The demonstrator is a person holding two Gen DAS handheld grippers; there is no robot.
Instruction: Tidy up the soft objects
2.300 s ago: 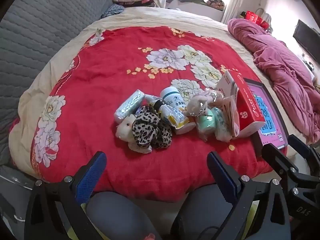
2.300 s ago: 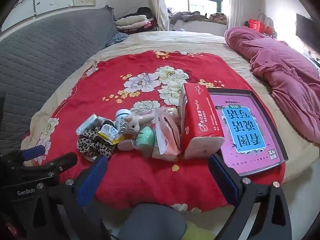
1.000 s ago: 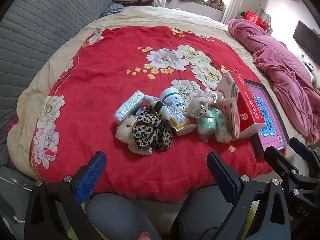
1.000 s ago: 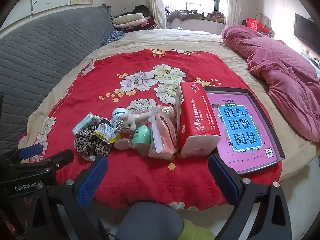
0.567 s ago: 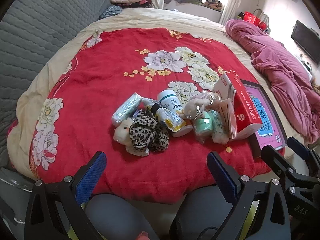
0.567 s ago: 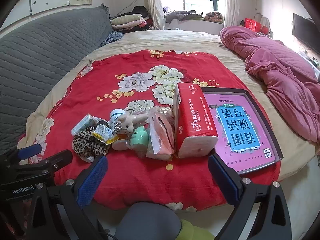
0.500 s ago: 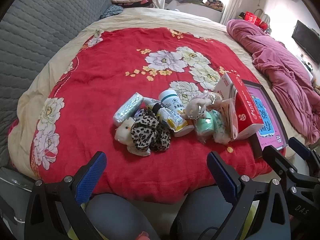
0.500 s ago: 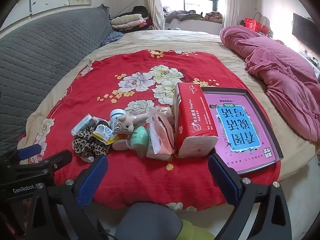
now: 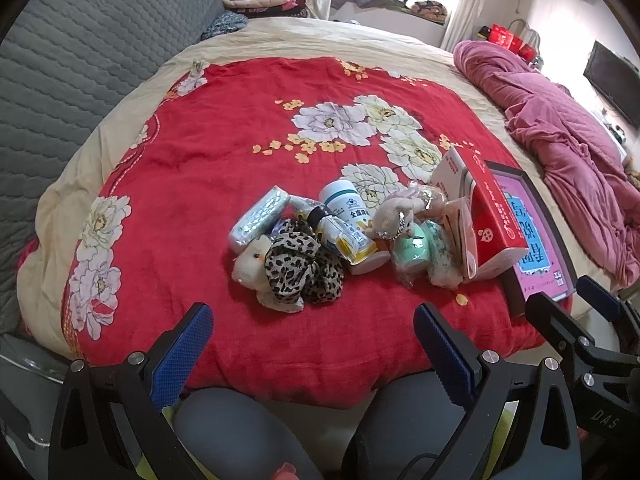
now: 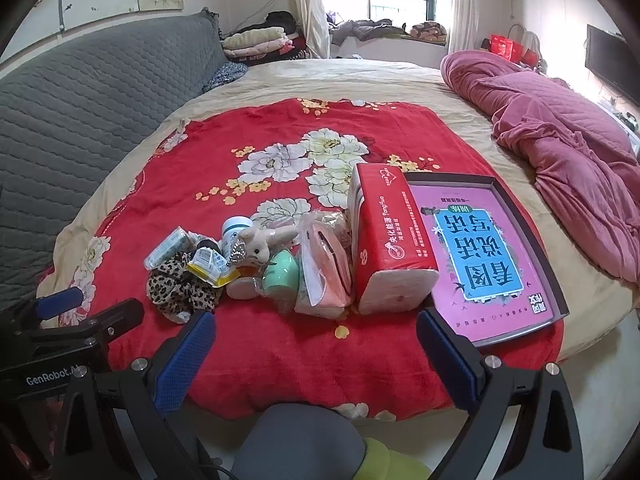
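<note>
Both grippers hovered at the near edge of the bed (image 9: 280, 36), fingers spread wide and empty: the left gripper (image 9: 314, 344) and the right gripper (image 10: 316, 350). The soft objects lay in a row on the red blanket (image 10: 280, 344), ahead of the fingers and well apart from them. Straight ahead of the left gripper sat the leopard scrunchie (image 9: 298, 266), touching a white plush (image 9: 250, 262). A silver pack (image 9: 258, 218) and a bottle (image 9: 350, 216) lay just behind. Further right came the bunny plush (image 10: 264, 242), a green item (image 10: 282, 278), a bagged pink item (image 10: 324, 270) and the tissue pack (image 10: 390, 246), which leaned against the tray (image 10: 532, 240). A pink quilt (image 10: 560, 128) was bunched at the far right.
</note>
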